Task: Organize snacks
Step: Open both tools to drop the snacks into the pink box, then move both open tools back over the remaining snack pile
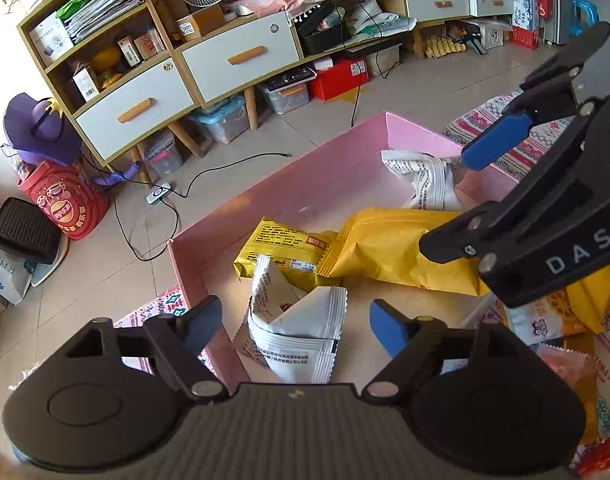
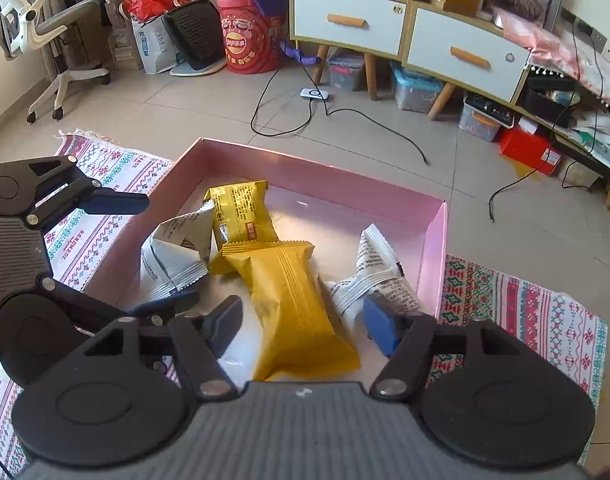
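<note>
A shallow pink box (image 1: 265, 176) (image 2: 433, 248) lies on a patterned mat and holds several snack packets. My left gripper (image 1: 295, 324) hangs open over its near corner, a crumpled white packet (image 1: 297, 340) lying loose between the fingers. In the right wrist view my right gripper (image 2: 303, 324) is open around a long yellow packet (image 2: 293, 312) without touching it. Behind that lie a printed yellow packet (image 2: 237, 212) and white packets (image 2: 173, 256) (image 2: 377, 276). The right gripper (image 1: 465, 196) reaches in from the right above the plain yellow packet (image 1: 385, 248).
More packets (image 1: 545, 320) lie on the mat (image 2: 545, 320) outside the box's right side. Black cables (image 2: 369, 120) trail over the tiled floor toward a white-drawered cabinet (image 2: 465, 56). An office chair (image 2: 57, 32) and a red drum (image 2: 245, 36) stand at the back left.
</note>
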Demonstrator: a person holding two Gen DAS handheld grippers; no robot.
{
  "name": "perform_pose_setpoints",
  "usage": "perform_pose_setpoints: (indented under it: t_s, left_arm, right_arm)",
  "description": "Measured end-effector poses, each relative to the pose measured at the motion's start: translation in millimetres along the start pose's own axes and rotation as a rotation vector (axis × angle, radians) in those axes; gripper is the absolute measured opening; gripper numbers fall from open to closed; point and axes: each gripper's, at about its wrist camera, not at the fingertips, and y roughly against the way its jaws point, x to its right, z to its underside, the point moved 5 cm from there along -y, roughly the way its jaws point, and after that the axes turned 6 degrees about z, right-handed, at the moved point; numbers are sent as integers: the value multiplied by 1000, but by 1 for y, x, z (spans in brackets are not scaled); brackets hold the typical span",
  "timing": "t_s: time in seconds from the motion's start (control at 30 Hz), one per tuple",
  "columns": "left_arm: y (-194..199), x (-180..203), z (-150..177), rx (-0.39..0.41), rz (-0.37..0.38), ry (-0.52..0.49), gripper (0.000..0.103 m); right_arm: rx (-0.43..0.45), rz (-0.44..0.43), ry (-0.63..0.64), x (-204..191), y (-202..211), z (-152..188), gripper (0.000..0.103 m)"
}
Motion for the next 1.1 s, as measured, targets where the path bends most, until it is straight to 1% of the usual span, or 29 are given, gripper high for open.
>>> perform_pose_setpoints:
  t_s: [0.1,0.3,0.37,0.47,0.7,0.93,1.1]
  left_arm:
    - [7,1,0,11,3,8,94]
    - [21,7,7,19,1,3,97]
    - [26,10,10,20,-3,4,101]
    - [34,15,15,19,-3,-5,103]
    - [54,27,24,18,0,-41,103]
    - [74,38,34,32,12,-38,103]
    - [87,48,50,33,24,-27,103]
  right_arm:
    - [7,3,4,1,5,1,77]
    - [15,12,22,-1,18,9,82]
    - [20,7,27,-3,24,12,83]
    - [28,8,48,-6,33,18,85]
    - [39,3,71,-15,53,31,87]
    - [60,20,93,-23,75,45,90]
    - [85,17,101,-30,91,61,91]
